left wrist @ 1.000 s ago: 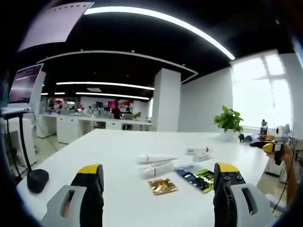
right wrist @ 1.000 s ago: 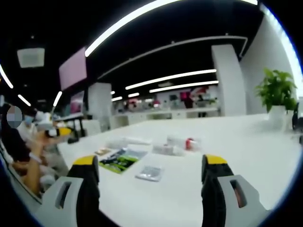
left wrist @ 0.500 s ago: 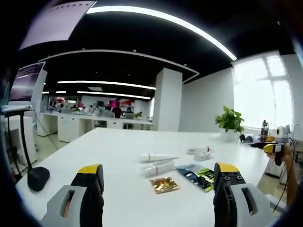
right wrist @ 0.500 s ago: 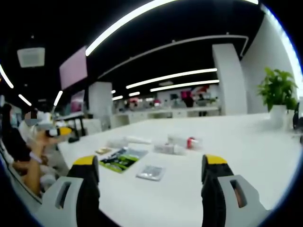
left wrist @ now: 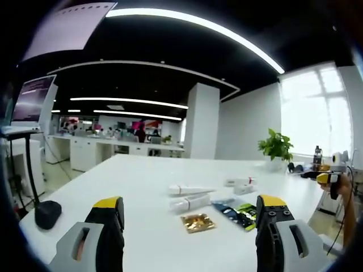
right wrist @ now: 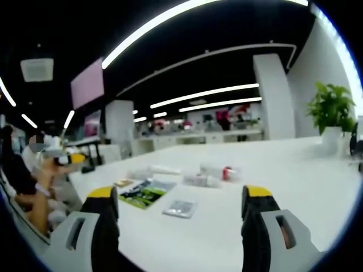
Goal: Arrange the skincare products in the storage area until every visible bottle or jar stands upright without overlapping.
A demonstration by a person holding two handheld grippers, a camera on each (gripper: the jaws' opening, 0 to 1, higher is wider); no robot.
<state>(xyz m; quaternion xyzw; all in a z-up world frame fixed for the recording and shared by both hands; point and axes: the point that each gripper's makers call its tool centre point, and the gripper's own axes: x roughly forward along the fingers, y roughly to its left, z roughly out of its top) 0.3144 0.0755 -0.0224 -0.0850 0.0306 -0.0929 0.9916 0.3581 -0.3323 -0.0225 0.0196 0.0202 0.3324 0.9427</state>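
Two white tubes lie flat on the white table [left wrist: 142,181]: one with a red band [left wrist: 190,189], one closer [left wrist: 190,202]. Farther right lies a small white bottle with a red cap [left wrist: 239,182]. A gold sachet [left wrist: 197,222] and a dark green-blue packet [left wrist: 235,214] lie in front. My left gripper [left wrist: 190,226] stands open short of them, holding nothing. In the right gripper view the red-capped bottle [right wrist: 221,170], a white tube [right wrist: 199,180], the dark packet [right wrist: 142,191] and a silver sachet [right wrist: 178,208] lie ahead of my open right gripper [right wrist: 180,224].
A black microphone stand base [left wrist: 46,213] sits at the table's left edge. A potted plant [left wrist: 276,148] stands at the far right corner. A person's hand holding the other yellow-tipped gripper [right wrist: 67,160] shows at left in the right gripper view. Office desks fill the background.
Both views have shifted very slightly; the products on the table have not moved and both grippers stay open.
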